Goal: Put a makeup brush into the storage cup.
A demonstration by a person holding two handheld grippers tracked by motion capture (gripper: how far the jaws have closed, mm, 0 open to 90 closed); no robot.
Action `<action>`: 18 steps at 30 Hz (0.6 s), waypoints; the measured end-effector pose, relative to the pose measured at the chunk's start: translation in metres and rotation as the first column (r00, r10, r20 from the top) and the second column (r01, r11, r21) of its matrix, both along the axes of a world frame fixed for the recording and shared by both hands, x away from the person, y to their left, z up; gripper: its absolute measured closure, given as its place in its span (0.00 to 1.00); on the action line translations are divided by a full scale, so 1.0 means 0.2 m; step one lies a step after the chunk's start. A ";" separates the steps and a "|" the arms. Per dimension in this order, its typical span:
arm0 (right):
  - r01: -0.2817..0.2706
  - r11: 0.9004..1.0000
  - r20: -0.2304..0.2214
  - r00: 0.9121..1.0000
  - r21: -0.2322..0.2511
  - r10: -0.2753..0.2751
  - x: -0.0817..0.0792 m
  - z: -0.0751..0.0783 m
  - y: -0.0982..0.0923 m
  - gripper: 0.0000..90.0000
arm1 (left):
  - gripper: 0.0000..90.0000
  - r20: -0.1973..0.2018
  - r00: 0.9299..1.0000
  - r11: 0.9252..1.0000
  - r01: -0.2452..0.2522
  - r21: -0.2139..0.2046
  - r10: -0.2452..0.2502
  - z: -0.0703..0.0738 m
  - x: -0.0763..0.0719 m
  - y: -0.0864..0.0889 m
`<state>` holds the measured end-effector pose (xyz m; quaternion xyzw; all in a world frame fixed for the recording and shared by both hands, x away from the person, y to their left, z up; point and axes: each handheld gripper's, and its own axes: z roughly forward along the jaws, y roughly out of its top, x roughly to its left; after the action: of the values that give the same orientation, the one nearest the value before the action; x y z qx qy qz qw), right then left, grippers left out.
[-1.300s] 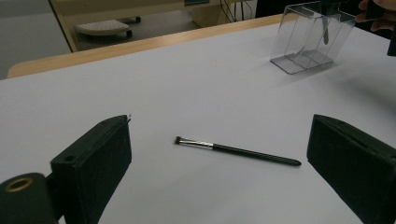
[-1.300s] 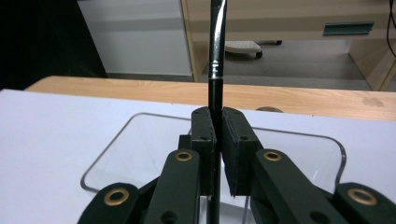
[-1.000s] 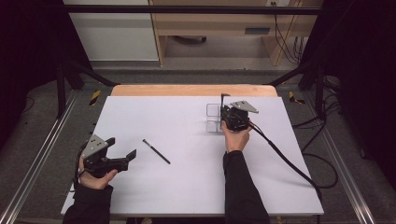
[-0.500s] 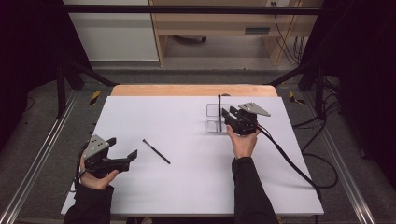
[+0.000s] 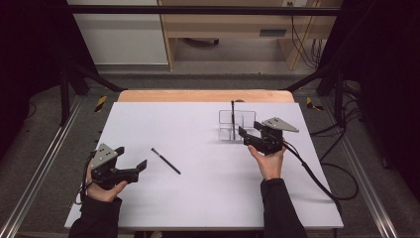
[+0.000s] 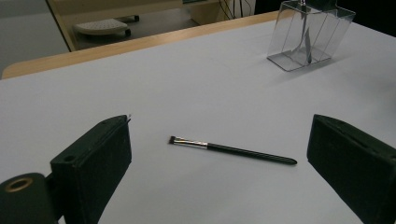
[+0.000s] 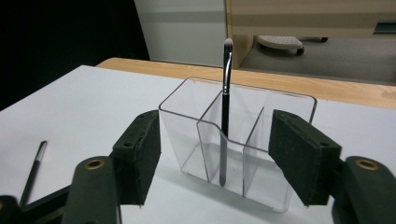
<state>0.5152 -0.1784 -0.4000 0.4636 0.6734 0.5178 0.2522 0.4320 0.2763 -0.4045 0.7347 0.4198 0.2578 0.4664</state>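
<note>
Two grippers over white table (image 5: 198, 198), both empty. Left gripper (image 5: 130, 171) low near left edge, toward near-left corner, held in left hand (image 5: 101, 186); jaws spread wide, nothing between them. Grey three-cornered plate on top, cable trailing off behind.

Loose brush (image 5: 166, 160) flat on surface just right of left gripper, apart from it, lying diagonally; black handle, silver ferrule, short dark bristles. From left gripper view, same brush (image 6: 232, 149) framed between the two black jaws but farther out, not touched, bristle end pointing left.

Right gripper (image 5: 249, 135) toward far-right part of surface, held in right hand (image 5: 269, 161), cable running off toward right edge. Jaws released, wide apart, pointing at clear organizer (image 5: 236, 125). From right gripper view, jaws flanking organizer (image 7: 243, 140) on either side; contact with walls impossible to tell.

Organizer upright, clear plastic, divided into compartments. Standing brush (image 7: 225, 112) upright in middle compartment, handle end down, pale bristle tip up above rim. Wooden strip along far edge of table.
</note>
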 end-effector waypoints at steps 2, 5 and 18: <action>-0.003 1.000 -0.004 1.000 -0.017 0.003 -0.02 0.00 -0.01 0.34 | 0.06 -0.002 1.000 1.000 0.000 0.001 0.000 0.00 0.00 0.00; -0.021 1.000 -0.009 1.000 -0.017 0.020 -0.05 0.00 -0.02 0.28 | 0.06 -0.001 1.000 1.000 0.001 0.003 -0.001 -0.01 0.00 -0.01; -0.072 0.997 -0.014 0.997 -0.019 0.072 -0.16 0.02 -0.07 0.12 | 0.06 -0.005 1.000 1.000 -0.002 0.008 0.002 -0.02 0.00 -0.02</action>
<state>0.4825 -0.1927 -0.3954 0.4400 0.6965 0.5167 0.2332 0.4330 0.2726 -0.4080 0.7369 0.4206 0.2578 0.4622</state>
